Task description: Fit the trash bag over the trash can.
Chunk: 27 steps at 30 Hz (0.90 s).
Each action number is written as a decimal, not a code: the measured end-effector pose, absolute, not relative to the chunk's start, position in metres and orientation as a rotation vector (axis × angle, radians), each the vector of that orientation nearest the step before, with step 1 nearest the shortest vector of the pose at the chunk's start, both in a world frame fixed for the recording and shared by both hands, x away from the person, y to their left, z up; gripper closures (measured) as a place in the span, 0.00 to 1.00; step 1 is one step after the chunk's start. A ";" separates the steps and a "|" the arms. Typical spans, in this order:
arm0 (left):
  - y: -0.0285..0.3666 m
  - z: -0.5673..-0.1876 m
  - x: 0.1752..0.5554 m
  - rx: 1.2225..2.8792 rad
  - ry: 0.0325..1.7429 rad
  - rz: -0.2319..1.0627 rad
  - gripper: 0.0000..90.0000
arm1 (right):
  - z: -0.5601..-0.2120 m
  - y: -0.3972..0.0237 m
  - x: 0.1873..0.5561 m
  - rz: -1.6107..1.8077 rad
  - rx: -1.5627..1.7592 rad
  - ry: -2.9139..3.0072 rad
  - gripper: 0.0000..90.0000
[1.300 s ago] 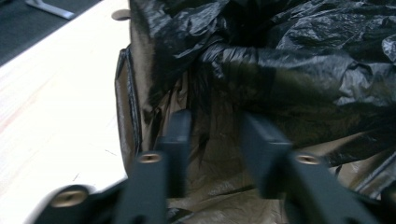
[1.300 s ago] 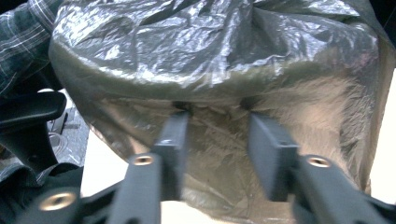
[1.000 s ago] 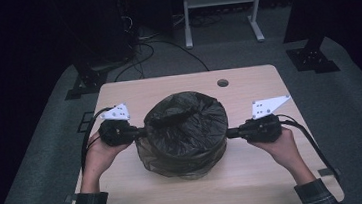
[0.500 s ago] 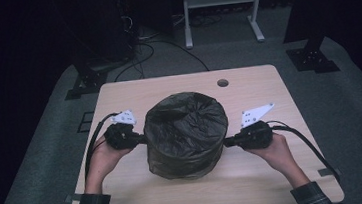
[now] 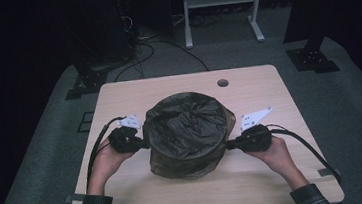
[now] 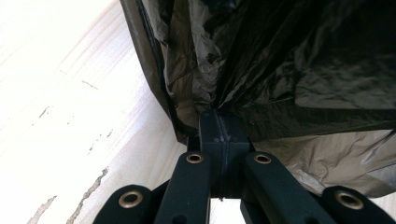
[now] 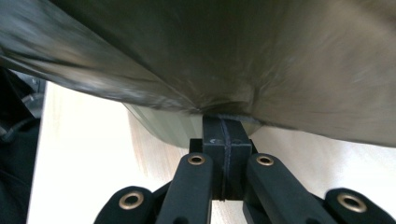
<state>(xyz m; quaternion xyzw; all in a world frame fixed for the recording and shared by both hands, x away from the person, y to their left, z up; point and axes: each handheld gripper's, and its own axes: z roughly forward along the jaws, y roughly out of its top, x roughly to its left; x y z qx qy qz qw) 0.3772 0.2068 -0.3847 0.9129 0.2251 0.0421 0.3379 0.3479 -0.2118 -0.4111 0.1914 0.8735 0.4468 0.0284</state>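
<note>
A dark, crinkled plastic bag (image 5: 189,131) covers a round bin-like shape in the middle of the wooden table (image 5: 276,173). My left gripper (image 5: 145,144) pinches the bag's left side low down. In the left gripper view its jaws (image 6: 219,116) are closed together on a fold of the bag (image 6: 289,60). My right gripper (image 5: 229,146) is at the bag's right side. Its jaws (image 7: 223,122) have just been opening slightly, but their tips still meet on the stretched bag film (image 7: 233,46).
A small round hole (image 5: 223,83) sits near the table's far edge. Cables trail from both grippers across the table. A white stand (image 5: 220,8) and dark equipment stand on the floor beyond.
Both hands have sunk toward the table, pulling the bag's sides downward. The bag now sits lower and tauter over the round shape.
</note>
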 end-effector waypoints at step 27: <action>0.200 -0.372 0.376 2.381 0.554 0.143 1.00 | -0.353 -0.207 0.338 1.631 0.401 2.512 0.75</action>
